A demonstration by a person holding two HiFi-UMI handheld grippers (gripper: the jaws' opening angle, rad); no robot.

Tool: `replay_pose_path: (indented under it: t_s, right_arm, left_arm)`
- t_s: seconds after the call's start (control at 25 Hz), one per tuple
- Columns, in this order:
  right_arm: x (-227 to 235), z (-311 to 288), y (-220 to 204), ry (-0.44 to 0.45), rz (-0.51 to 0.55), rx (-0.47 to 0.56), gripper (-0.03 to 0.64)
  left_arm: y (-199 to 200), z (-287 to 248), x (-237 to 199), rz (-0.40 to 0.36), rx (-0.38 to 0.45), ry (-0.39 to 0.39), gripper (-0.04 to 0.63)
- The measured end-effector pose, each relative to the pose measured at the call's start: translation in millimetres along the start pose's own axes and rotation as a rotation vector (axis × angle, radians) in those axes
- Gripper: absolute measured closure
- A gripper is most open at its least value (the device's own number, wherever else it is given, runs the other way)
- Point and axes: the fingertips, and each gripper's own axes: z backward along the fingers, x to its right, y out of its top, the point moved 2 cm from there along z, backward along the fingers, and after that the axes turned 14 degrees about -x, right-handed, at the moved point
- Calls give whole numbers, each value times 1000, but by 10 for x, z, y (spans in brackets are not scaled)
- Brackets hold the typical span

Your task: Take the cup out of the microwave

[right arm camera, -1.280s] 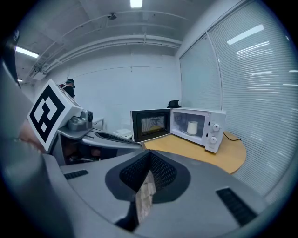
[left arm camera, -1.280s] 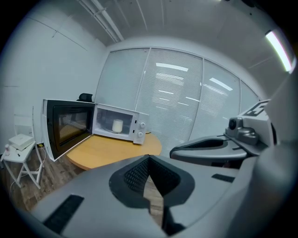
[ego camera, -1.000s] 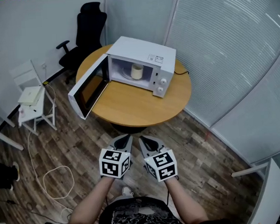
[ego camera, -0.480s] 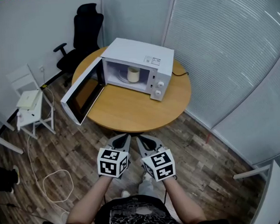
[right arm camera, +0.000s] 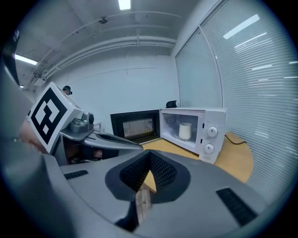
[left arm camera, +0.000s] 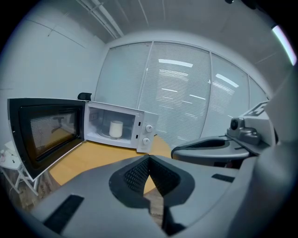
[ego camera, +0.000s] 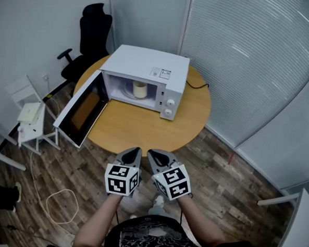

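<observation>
A round orange-brown wooden table (ego camera: 144, 131) is standing on dark wood-plank flooring (ego camera: 226, 184), with 1 black office chair (ego camera: 92, 33) sitting behind it and 1 small white chair (ego camera: 34, 127) standing left.

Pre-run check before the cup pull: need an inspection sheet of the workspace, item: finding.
Surface: round wooden table, carrying only the microwave.
Job's things: white microwave on the table, door swung open; cup upright inside.
Clutter: nothing seen on the table.
Grippers: left gripper and right gripper both shut, empty, side by side near the table's front edge.
Cables: black cord on the table beside the microwave; white cable looped on the floor.
Surroundings: black office chair, white chair, blinds.
</observation>
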Motion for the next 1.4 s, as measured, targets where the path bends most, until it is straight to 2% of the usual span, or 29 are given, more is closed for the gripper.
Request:
replay_pose_path:
  t_s: [0.32, 0.72, 1.04, 1.4]
  right_arm:
    - [531, -155, 106, 68, 18, 6, 601]
    - [895, -193, 147, 126, 40, 16, 601]
    - [1083, -240, 208, 132, 49, 25, 601]
    - [1272, -520, 355, 116, 42, 13, 601]
  left_arm:
    - [275, -416, 45, 21, 0, 66, 586]
    - [501, -666, 135, 46, 32, 119, 586]
    - [614, -840, 113, 45, 32, 131, 586]
    - [759, -1143, -101, 44, 20, 101, 586]
